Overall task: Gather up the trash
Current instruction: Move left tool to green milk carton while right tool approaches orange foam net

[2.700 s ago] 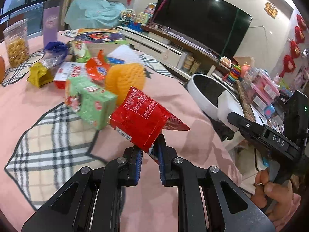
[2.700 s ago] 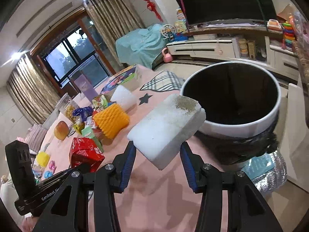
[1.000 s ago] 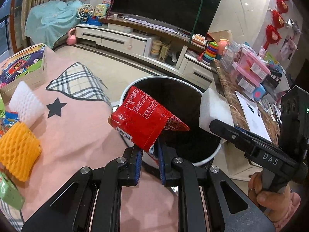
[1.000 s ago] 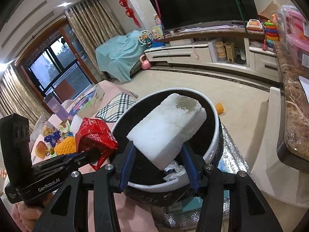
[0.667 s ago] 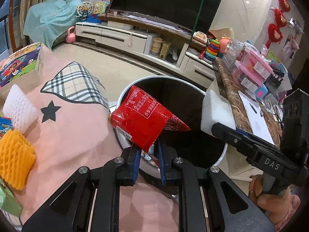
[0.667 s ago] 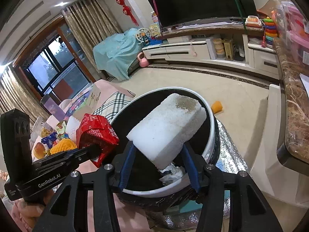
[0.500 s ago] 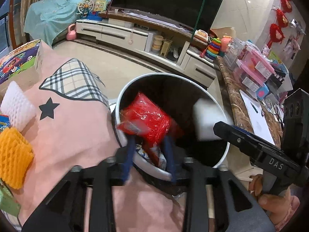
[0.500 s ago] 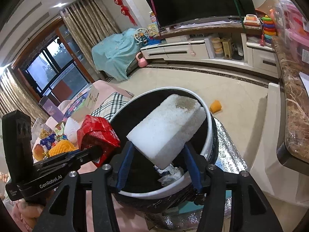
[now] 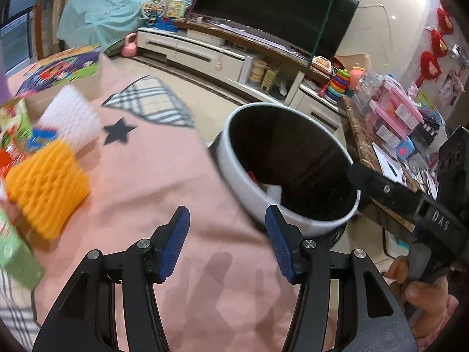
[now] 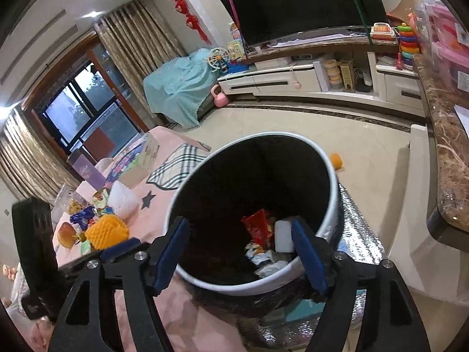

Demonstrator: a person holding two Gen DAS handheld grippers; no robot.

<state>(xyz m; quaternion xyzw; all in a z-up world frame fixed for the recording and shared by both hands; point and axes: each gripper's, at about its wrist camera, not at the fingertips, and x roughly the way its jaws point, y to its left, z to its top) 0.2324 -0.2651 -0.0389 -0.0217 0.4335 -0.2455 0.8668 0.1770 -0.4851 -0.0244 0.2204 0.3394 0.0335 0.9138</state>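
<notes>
Red wrapper [image 10: 259, 228] crumpled in bin [image 10: 331, 202]

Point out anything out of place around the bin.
One stray: a small orange piece lies on the floor just behind the bin, outside it. The red wrapper and white foam block are inside.

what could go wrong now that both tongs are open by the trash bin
1. The right tongs hang over the trash bin mouth, so pulling back carelessly could clip its rim.
2. The left tongs view is blurred, suggesting fast motion; they may knock the orange foam net instead of gripping it.
3. The left tongs sit close alongside the right tongs, so the two could collide.
</notes>
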